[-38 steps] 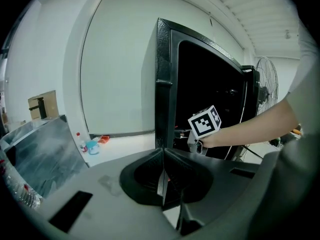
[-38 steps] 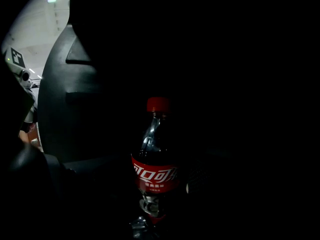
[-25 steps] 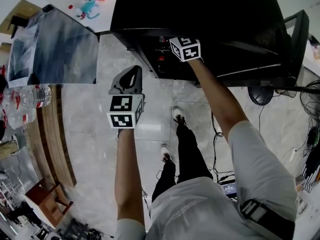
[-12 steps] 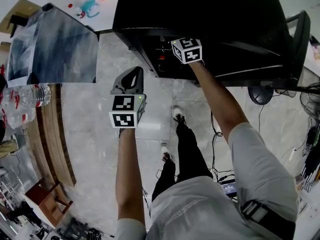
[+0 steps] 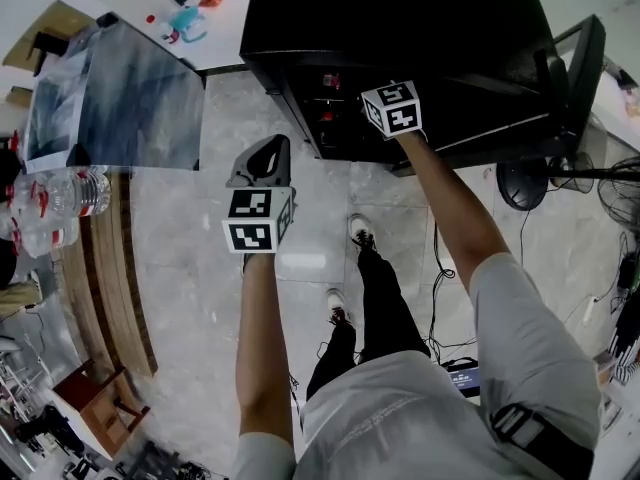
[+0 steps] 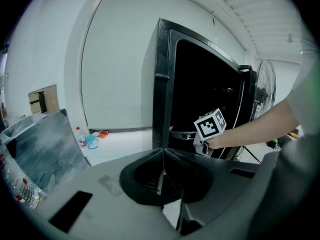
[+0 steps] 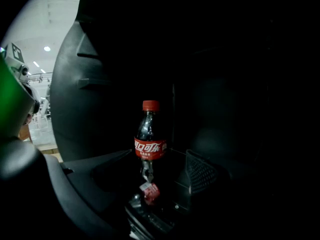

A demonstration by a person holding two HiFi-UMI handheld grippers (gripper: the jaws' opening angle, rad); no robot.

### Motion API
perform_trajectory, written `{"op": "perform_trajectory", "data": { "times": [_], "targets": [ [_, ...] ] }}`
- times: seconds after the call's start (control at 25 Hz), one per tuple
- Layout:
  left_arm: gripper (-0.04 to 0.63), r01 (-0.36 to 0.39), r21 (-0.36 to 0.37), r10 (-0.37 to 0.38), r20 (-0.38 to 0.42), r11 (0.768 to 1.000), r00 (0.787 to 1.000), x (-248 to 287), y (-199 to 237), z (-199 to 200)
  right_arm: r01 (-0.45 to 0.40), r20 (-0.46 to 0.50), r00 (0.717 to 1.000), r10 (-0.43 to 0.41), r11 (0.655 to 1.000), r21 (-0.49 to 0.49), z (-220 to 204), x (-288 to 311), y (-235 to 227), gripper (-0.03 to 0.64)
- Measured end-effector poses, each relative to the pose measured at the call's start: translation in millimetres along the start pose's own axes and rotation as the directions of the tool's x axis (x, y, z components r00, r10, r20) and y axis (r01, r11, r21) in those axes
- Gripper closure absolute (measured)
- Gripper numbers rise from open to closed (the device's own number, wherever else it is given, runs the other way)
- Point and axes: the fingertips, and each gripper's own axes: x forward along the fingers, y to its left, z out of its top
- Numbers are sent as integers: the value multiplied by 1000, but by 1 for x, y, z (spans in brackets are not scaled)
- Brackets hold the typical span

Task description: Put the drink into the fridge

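Observation:
A cola bottle [image 7: 149,134] with a red cap and red label stands upright on a dark shelf inside the black fridge [image 5: 400,28]. My right gripper [image 7: 145,179] is open just in front of it; its jaws stand wide apart, low, and clear of the bottle. From the head view, this gripper's marker cube [image 5: 393,108] sits at the fridge opening, and its jaws are hidden inside. My left gripper [image 5: 262,153] hangs in front of the fridge, over the floor, shut with nothing in it [image 6: 162,169]. The glass fridge door [image 5: 115,98] is swung open to the left.
Clear water bottles [image 5: 60,193] lie on a wooden counter at the left. A floor fan [image 5: 520,183] stands right of the fridge, with cables on the tiles below it. Small toys or bottles [image 5: 185,23] sit on the white floor behind the door.
The right gripper's marker cube has come back a little out of the fridge opening, toward me. The left gripper has hardly moved.

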Motion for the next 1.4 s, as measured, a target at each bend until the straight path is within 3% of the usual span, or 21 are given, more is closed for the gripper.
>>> {"op": "perform_trajectory", "data": {
  "times": [0.12, 0.36, 0.64, 1.0, 1.2, 1.4],
  "targets": [
    [580, 1, 4, -1, 13, 1000, 1000, -17, -4, 4, 22, -25, 999, -22, 1000, 7, -4, -29, -1, 298],
    [580, -3, 27, 2, 39, 1000, 999, -64, -14, 12, 62, -75, 995, -70, 992, -114, -1, -103, 16, 377],
    [580, 27, 41, -32, 115, 999, 993, -126, -38, 32, 21, -54, 998, -26, 996, -84, 40, -210, 59, 508],
    [580, 55, 166, -89, 199, 985, 976, -198, -91, 60, 114, 14, 993, -114, 989, -92, 98, -345, 94, 612],
    [580, 54, 275, -124, 244, 960, 962, -238, -117, 71, 179, 89, 981, -170, 978, -106, 128, -416, 117, 617],
    [580, 53, 325, -155, 297, 944, 942, -278, -135, 86, 230, 118, 970, -214, 963, -142, 147, -473, 137, 617]
  ]
}}
